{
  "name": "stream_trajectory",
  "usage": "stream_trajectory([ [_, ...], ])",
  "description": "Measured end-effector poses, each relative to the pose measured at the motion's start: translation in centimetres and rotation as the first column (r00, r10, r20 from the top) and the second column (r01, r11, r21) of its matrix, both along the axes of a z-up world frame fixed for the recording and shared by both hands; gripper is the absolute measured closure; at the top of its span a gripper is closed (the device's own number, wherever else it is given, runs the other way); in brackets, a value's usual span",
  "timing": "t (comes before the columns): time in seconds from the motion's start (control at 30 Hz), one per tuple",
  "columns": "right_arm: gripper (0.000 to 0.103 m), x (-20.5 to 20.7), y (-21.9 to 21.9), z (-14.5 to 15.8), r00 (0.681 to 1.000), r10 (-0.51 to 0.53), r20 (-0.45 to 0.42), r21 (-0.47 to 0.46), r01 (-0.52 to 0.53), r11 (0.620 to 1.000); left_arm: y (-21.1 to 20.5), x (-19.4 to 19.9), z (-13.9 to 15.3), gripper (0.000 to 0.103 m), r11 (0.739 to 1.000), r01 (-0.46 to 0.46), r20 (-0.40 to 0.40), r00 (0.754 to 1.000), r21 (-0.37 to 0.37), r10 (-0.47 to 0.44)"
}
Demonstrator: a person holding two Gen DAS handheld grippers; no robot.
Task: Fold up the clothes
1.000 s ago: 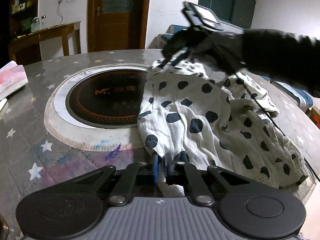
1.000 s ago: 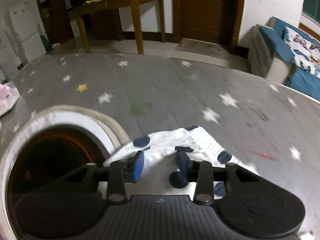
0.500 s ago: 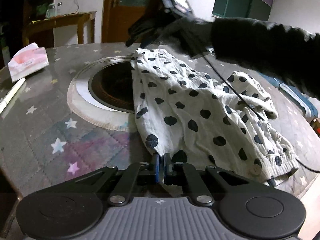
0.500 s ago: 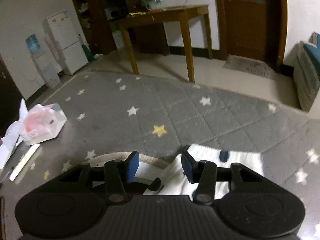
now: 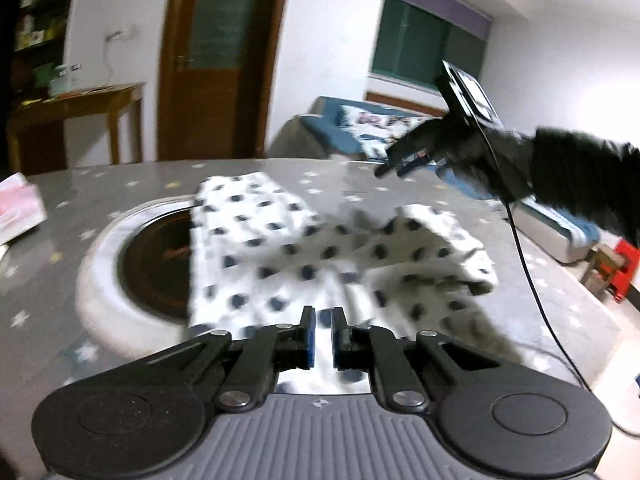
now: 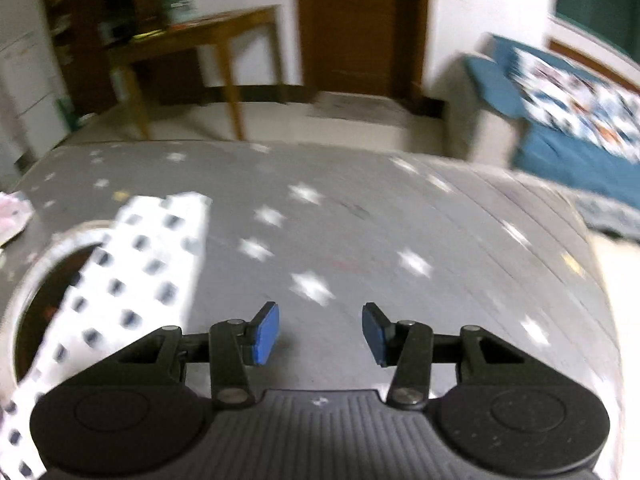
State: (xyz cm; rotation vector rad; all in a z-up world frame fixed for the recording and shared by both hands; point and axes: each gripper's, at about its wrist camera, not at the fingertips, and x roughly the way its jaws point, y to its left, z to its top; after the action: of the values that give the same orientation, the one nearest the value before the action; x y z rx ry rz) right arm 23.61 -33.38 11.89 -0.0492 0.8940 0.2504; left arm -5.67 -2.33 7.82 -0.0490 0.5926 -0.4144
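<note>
A white garment with dark polka dots (image 5: 288, 248) lies spread on the grey star-patterned table, partly over the round inset burner. My left gripper (image 5: 322, 336) sits at the garment's near edge with a narrow gap between its blue pads; no cloth shows between them. My right gripper (image 6: 320, 332) is open and empty above bare table, to the right of the garment (image 6: 132, 264). In the left wrist view the right gripper (image 5: 404, 164), held in a black glove, hovers above the table's far right.
The round burner (image 5: 156, 264) with a white ring is set in the table (image 6: 360, 216). A pink tissue pack (image 5: 16, 208) lies at the far left. A black cable (image 5: 528, 272) hangs over the right side. A wooden side table and a blue sofa stand beyond.
My right gripper let go of the garment's far corner, opened wide and moved right, away from the cloth. My left gripper's jaws parted slightly and released the near edge. The garment now lies flatter.
</note>
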Motion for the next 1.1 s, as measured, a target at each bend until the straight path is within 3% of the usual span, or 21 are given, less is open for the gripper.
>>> stream_trajectory([
  [0.2,0.056,-4.4,-6.9,-1.5,0.996,-0.089,-0.023,0.085,0.091,0.992,-5.3,0.9,-1.3,0.092,0.989,0.15,-0.055,0.987,-0.019,-0.15],
  [0.4,0.056,-4.7,-8.2,-3.4,0.993,-0.103,-0.057,0.106,0.108,0.988,-9.1,1.4,-3.0,0.092,0.975,0.223,-0.094,0.971,0.023,-0.22],
  [0.53,0.055,-4.3,-7.4,-5.0,0.994,-0.092,-0.064,0.074,0.097,0.992,-9.6,1.5,-3.3,0.092,0.972,0.231,-0.11,0.968,0.031,-0.226],
  [0.7,0.054,-4.1,-5.8,-5.6,0.998,-0.062,0.003,-0.009,0.062,0.998,-10.0,1.7,-3.6,0.092,0.967,0.252,-0.122,0.961,0.034,-0.246],
  [0.77,0.045,-3.8,-5.4,-5.8,0.998,-0.061,0.024,-0.038,0.061,0.997,-10.1,1.8,-3.8,0.092,0.965,0.261,-0.126,0.959,0.034,-0.255],
  [0.83,0.044,-3.5,-5.2,-6.0,0.997,-0.066,0.041,-0.056,0.068,0.996,-10.3,1.9,-3.9,0.092,0.962,0.27,-0.13,0.956,0.033,-0.264],
  [1.1,0.042,0.5,-4.4,-6.3,0.996,-0.078,0.049,-0.065,0.081,0.995,-11.4,2.1,-5.0,0.092,0.943,0.331,-0.161,0.933,0.039,-0.321],
])
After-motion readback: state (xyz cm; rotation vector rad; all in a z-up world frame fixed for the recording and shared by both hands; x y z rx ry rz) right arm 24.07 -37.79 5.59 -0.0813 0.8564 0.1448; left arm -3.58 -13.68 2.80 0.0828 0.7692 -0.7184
